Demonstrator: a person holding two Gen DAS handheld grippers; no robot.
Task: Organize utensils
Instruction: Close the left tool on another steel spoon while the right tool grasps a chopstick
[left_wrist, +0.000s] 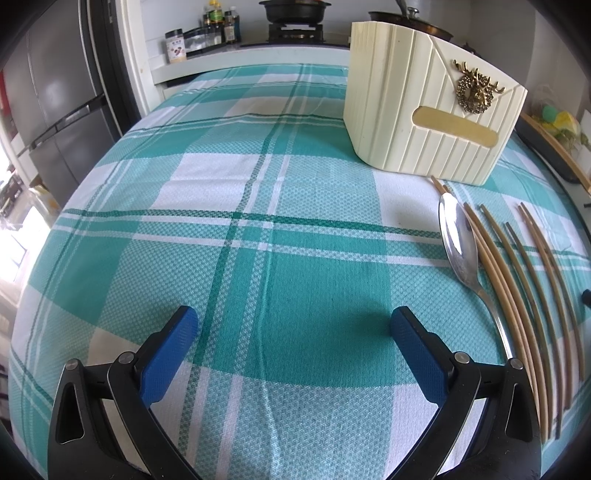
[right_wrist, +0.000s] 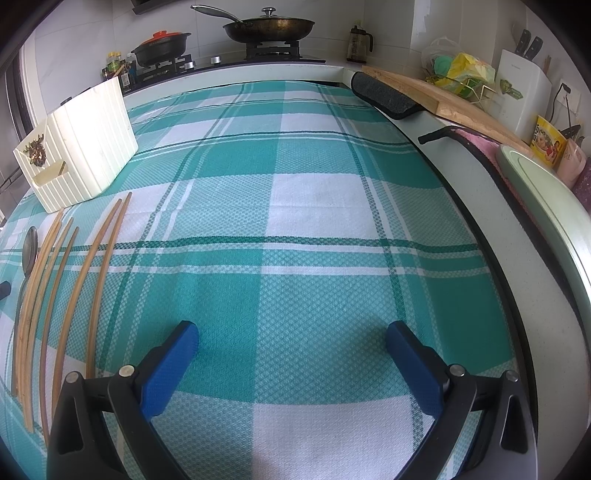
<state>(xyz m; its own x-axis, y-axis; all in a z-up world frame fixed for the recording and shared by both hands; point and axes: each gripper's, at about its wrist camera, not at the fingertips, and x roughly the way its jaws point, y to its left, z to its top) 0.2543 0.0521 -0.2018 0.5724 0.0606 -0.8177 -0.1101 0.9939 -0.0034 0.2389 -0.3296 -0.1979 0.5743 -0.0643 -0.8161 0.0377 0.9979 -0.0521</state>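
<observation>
A cream ribbed utensil holder (left_wrist: 424, 110) with a gold deer emblem stands on the teal plaid tablecloth (left_wrist: 258, 221). In front of it lie a metal spoon (left_wrist: 460, 247) and several wooden chopsticks (left_wrist: 517, 280). My left gripper (left_wrist: 293, 325) is open and empty, to the left of the spoon. In the right wrist view the holder (right_wrist: 85, 147), the chopsticks (right_wrist: 70, 288) and the spoon (right_wrist: 29, 251) lie at the far left. My right gripper (right_wrist: 291, 339) is open and empty over bare cloth, to the right of the chopsticks.
A stove with a lidded pan (right_wrist: 269, 26) and a black pot (right_wrist: 160, 46) stands behind the table. A wooden board (right_wrist: 443, 96), a green tray (right_wrist: 546, 199) and a knife block (right_wrist: 521, 96) line the right counter. A fridge (left_wrist: 55, 110) stands at the left.
</observation>
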